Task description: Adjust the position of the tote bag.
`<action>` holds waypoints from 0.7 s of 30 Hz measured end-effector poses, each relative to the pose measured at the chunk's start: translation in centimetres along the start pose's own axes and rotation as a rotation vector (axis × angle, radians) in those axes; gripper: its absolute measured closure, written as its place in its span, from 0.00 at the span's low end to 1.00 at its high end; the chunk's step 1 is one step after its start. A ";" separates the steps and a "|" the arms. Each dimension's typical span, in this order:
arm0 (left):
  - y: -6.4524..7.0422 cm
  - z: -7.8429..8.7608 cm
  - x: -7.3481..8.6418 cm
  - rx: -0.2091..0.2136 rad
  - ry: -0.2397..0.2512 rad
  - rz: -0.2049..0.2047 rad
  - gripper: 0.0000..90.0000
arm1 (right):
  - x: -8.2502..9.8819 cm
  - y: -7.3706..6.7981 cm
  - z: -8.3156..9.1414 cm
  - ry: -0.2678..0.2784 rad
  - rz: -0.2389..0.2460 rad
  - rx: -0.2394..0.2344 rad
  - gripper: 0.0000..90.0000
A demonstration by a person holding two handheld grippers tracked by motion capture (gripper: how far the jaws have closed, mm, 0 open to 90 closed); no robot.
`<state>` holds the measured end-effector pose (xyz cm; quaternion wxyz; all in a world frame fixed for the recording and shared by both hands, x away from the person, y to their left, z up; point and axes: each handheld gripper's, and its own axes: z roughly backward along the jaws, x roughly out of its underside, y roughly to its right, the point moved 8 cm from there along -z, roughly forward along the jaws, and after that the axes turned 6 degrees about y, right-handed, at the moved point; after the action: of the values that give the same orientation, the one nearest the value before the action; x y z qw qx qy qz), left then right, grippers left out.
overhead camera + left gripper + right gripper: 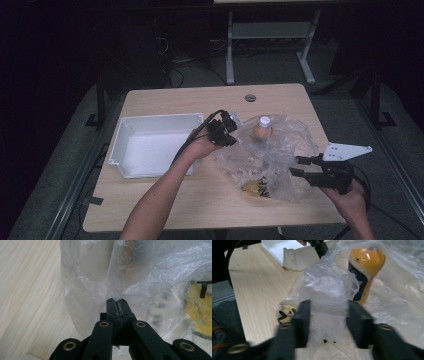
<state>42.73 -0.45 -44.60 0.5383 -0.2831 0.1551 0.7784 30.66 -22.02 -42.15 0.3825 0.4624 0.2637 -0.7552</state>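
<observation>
A pale wood-grain table (165, 205) is seen from above in a dark room, set on grey floor with white desk legs (230, 50) beyond its far edge. A white rectangular plastic bin (131, 131) rests on the table's left half.

A crumpled clear plastic bag (280, 160) lies on the right half of the table, just beside the bin. Inside it an orange bottle with a white cap and a dark label (263, 127) stands near the far side, and a yellow packet with black markings (256, 186) lies near the front edge.

The left gripper (226, 131) is held over the bag's left edge, the forearm angled in from the bottom of the high view. Its jaws are pressed together on a pinched fold of the bag's film, as seen in the left gripper view (117, 301).

The right gripper (298, 166) is held level at the bag's right side, pointing left. In the right gripper view a bunch of film (325, 300) stands between its parted jaws; whether the pads press on it cannot be told through the blur.
</observation>
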 end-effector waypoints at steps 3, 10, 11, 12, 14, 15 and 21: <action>0.3 0.6 -0.2 0.003 0.015 -0.014 0.93 | -0.3 -0.3 -0.5 -0.030 0.032 -0.019 0.93; 1.1 3.4 -0.3 0.035 0.094 -0.014 0.73 | -1.4 -0.8 -1.7 -0.055 0.075 -0.038 0.99; 1.3 3.8 -0.3 0.038 0.104 -0.023 0.69 | -1.6 -1.0 -1.9 -0.055 0.077 -0.043 1.00; 1.6 4.2 -0.4 0.047 0.116 -0.020 0.66 | -1.7 -1.1 -2.1 -0.056 0.083 -0.045 1.00; 2.0 4.8 -0.4 0.055 0.142 -0.023 0.60 | -2.1 -1.4 -2.5 -0.051 0.091 -0.055 1.00; 2.1 5.1 -0.4 0.056 0.143 -0.039 0.58 | -2.2 -1.6 -2.6 -0.051 0.094 -0.061 1.00; 3.9 6.2 -1.2 0.103 0.231 -0.050 0.44 | -2.8 -2.3 -3.4 -0.052 0.106 -0.076 1.00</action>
<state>37.70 0.55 -39.16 0.5498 -0.3466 0.2488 0.7181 31.26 -17.28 -41.01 0.4459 0.4411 0.2575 -0.7350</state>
